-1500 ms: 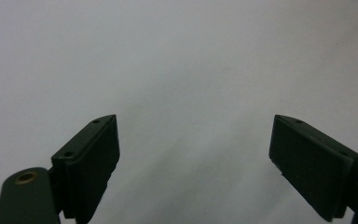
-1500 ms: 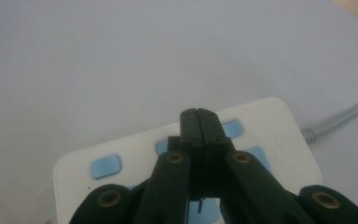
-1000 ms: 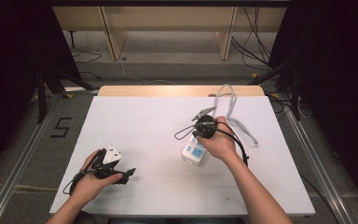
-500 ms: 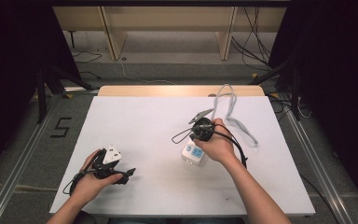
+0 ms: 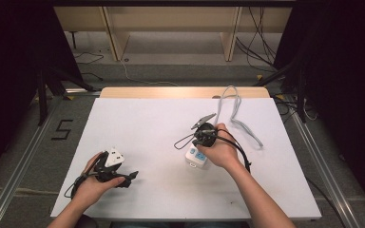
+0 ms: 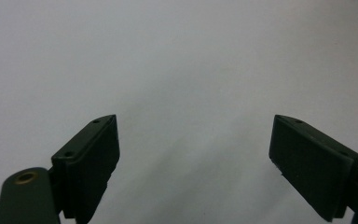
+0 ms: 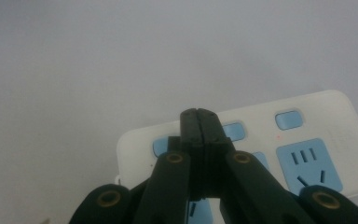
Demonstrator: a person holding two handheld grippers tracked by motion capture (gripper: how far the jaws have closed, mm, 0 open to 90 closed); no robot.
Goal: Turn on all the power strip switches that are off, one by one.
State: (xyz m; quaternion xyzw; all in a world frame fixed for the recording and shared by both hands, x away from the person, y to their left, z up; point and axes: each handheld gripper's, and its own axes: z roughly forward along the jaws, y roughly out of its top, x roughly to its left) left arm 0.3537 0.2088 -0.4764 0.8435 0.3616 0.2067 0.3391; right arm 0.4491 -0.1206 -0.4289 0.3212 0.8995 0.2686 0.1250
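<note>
the left hand (image 5: 92, 183) holds the left gripper (image 6: 193, 161) low, its jaws spread wide apart. the right hand (image 5: 223, 152) holds the right gripper (image 7: 199, 122) (jaws pressed together), forearm angled inward.

White table (image 5: 161, 123), left gripper (image 5: 123, 176), right gripper (image 5: 204, 137) over power strip (image 5: 196, 158), grey cable (image 5: 237, 118)

Both forearms come in bare, no sleeves showing; the left gripper (image 5: 123, 176) is black with a white block on top and a thin black cable trailing from it; its fingers (image 6: 91, 161) are flat dark slabs with small screw holes and a brass-ringed pivot; the right gripper (image 5: 201, 130) is black, with a grey three-cornered plate, brass-ringed linkage arms and looping black cable.
</note>
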